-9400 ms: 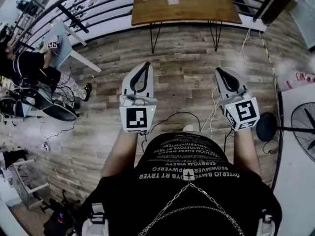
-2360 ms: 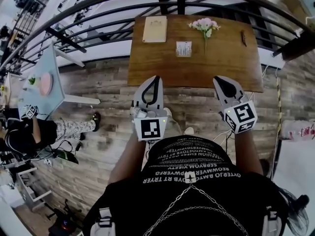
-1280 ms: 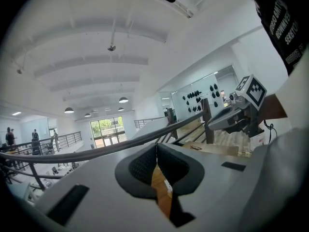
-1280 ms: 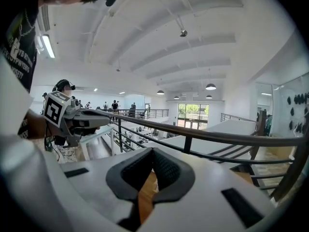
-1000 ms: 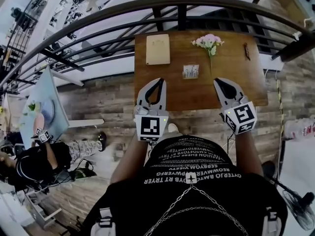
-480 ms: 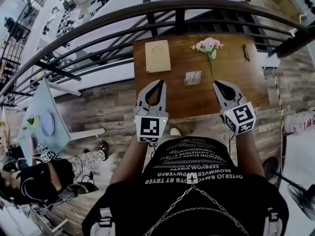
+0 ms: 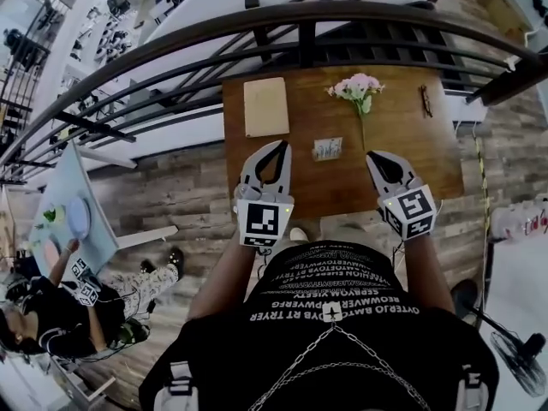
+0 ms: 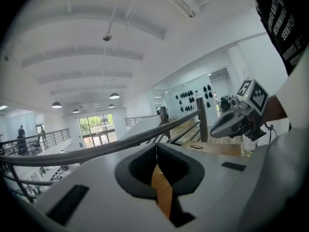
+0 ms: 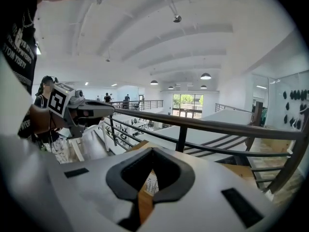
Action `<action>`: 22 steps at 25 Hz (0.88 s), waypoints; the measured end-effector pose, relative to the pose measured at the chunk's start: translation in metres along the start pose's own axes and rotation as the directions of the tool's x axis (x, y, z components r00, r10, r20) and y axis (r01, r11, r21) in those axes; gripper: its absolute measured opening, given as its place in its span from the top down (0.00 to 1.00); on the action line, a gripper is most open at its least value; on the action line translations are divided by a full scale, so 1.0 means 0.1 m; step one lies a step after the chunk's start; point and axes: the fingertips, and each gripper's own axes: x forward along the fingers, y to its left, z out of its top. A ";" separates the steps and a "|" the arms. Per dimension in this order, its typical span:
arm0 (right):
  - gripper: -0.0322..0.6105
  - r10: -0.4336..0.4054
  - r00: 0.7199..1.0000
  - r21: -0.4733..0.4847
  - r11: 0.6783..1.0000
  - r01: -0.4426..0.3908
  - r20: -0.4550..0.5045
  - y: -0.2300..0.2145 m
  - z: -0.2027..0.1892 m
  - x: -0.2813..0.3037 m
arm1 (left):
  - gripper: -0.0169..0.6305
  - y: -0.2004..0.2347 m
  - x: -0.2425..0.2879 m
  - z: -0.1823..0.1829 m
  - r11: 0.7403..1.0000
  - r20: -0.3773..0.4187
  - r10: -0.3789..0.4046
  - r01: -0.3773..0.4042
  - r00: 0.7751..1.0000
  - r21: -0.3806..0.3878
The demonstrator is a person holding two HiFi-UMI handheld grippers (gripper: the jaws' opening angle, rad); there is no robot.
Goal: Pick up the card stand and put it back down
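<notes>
**A:** Where does the card stand (image 7: 328,149) lie from the 2 grippers?

**B:** It stands upright on the counter (image 7: 419,148), between them and slightly beyond both tips, near the foot of the flower (image 7: 358,86) stem. It is to the right of the left gripper (image 7: 281,146) and to the left of the right gripper (image 7: 372,157).

**A:** Which is nearer?

**B:** About equal in the head view. I judge the right one better placed because it angles toward the stand. The right gripper view shows the card stand (image 9: 150,182) through the loop of its fingers (image 9: 169,180), while the left gripper view shows only bare wood there.

**A:** And the fingers?

**B:** Both pairs are closed, tips touching, holding nothing. The stand's long axis runs left to right. Opening the right pair and coming in from its right end would probably let them close across its thin depth.
</notes>
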 end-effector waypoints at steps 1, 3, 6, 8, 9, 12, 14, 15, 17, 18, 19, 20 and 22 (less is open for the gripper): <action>0.93 0.010 1.000 0.001 1.000 -0.010 -0.008 -0.04 -0.03 0.03 | 0.93 -0.01 0.05 0.02 1.000 -0.002 0.005 -0.005 1.000 -0.004; 0.93 0.029 0.999 -0.006 1.000 -0.030 -0.023 -0.12 -0.09 0.12 | 0.93 -0.04 0.15 0.03 1.000 -0.009 0.007 -0.007 1.000 -0.012; 0.93 0.048 0.998 -0.008 0.999 -0.048 -0.048 -0.27 -0.19 0.33 | 0.93 -0.07 0.34 0.03 1.000 -0.023 0.004 -0.004 1.000 -0.004; 0.93 0.060 0.995 0.012 0.998 -0.059 -0.076 -0.34 -0.35 0.44 | 0.93 -0.08 0.42 0.04 1.000 -0.022 0.004 -0.004 1.000 -0.006; 0.93 0.068 0.993 0.023 0.998 -0.067 -0.093 -0.37 -0.45 0.49 | 0.93 -0.07 0.47 0.05 1.000 -0.022 0.007 -0.007 1.000 -0.007; 0.93 0.100 0.984 0.039 0.995 -0.095 -0.148 -0.43 -0.77 0.63 | 0.93 -0.05 0.59 0.05 1.000 -0.029 0.018 -0.018 0.999 -0.016; 0.93 0.117 0.976 0.045 0.993 -0.110 -0.182 -0.48 -0.97 0.72 | 0.93 -0.05 0.65 0.03 0.999 -0.035 0.023 -0.024 0.999 -0.022; 0.93 0.124 0.973 0.050 0.992 -0.117 -0.196 -0.50 -1.06 0.77 | 0.93 -0.04 0.67 0.02 0.999 -0.038 0.027 -0.028 0.999 -0.023; 0.93 0.140 0.965 0.065 0.990 -0.128 -0.222 -0.53 -1.24 0.86 | 0.93 -0.04 0.70 -0.01 0.999 -0.047 0.037 -0.038 0.998 -0.029; 0.93 0.148 0.961 0.072 0.988 -0.134 -0.233 -0.53 -1.32 0.90 | 0.93 -0.04 0.71 -0.03 0.999 -0.052 0.041 -0.043 0.998 -0.034; 0.93 0.156 0.957 0.076 0.987 -0.141 -0.244 -0.54 -1.40 0.94 | 0.93 -0.04 0.72 -0.04 0.998 -0.057 0.045 -0.047 0.997 -0.037; 0.93 0.165 0.953 0.077 0.986 -0.150 -0.253 -0.55 -1.48 0.98 | 0.93 -0.04 0.73 -0.06 0.998 -0.062 0.049 -0.051 0.997 -0.038; 0.93 0.195 0.942 0.080 0.980 -0.180 -0.272 -0.56 -1.62 1.09 | 0.93 -0.01 0.75 -0.08 0.997 -0.070 0.061 -0.064 0.996 -0.035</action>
